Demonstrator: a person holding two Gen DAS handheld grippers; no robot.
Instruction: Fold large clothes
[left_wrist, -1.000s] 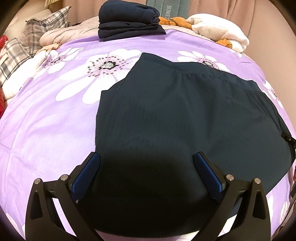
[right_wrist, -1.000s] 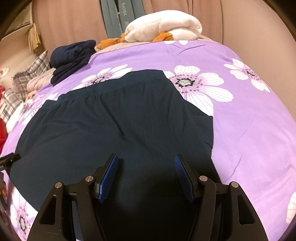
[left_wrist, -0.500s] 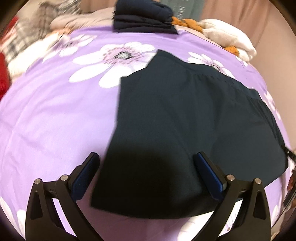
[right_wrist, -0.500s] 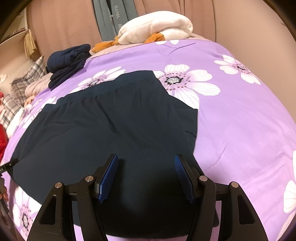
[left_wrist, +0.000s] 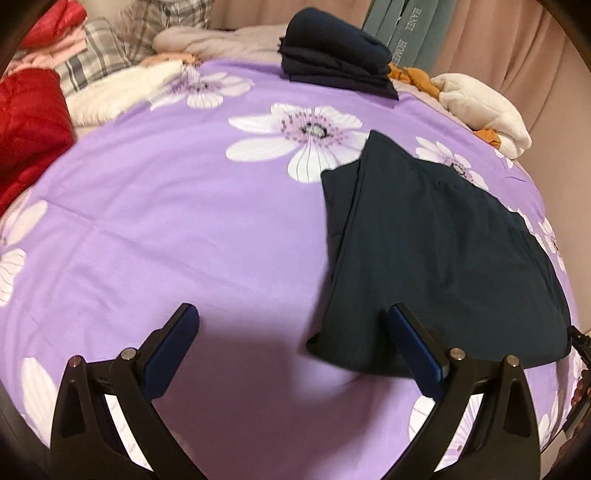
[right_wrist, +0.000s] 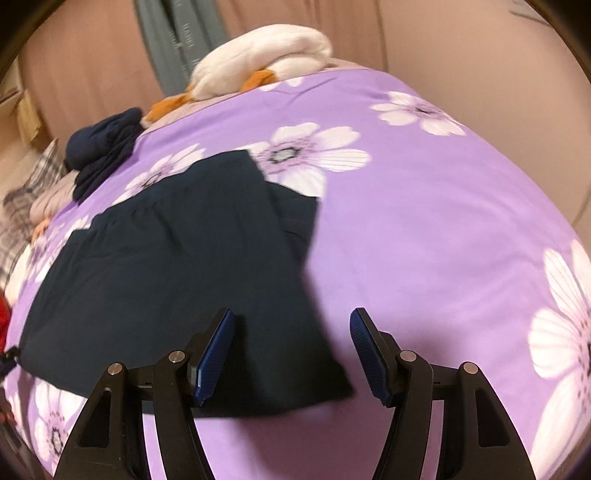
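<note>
Garment: dark navy garment (left_wrist: 436, 251) flat on bed (left_wrist: 184, 229), purple flowered cover; lies w/ one side flap already laid over, near hem toward both claws.
Handling (judged): thin soft knit, light, limp; will drape & sag when lifted, prob. slides easily on smooth cover. Not fragile.
Where to grip (judged): near-hem corners, one per claw; pinch both layers at folded side edge so flap doesn't slip out.
Left claw (left_wrist: 291, 343): jaws wide, nothing between, over bare cover; near left corner of garment just beside its right pad.
Right claw (right_wrist: 291, 354): jaws approx. mid-width, nothing clamped; near right corner of garment lies under the gap, pads clear of cloth.
Edges: left side edge straight, w/ narrow strip of lower layer showing at far end; near hem slightly rumpled.
Room: broad bare cover to left & right of garment. Far end crowded: folded navy stack (left_wrist: 332, 51), white plush toy (right_wrist: 258, 59), plaid pillows (left_wrist: 110, 44), red jacket (left_wrist: 29, 122) at far left.
</note>
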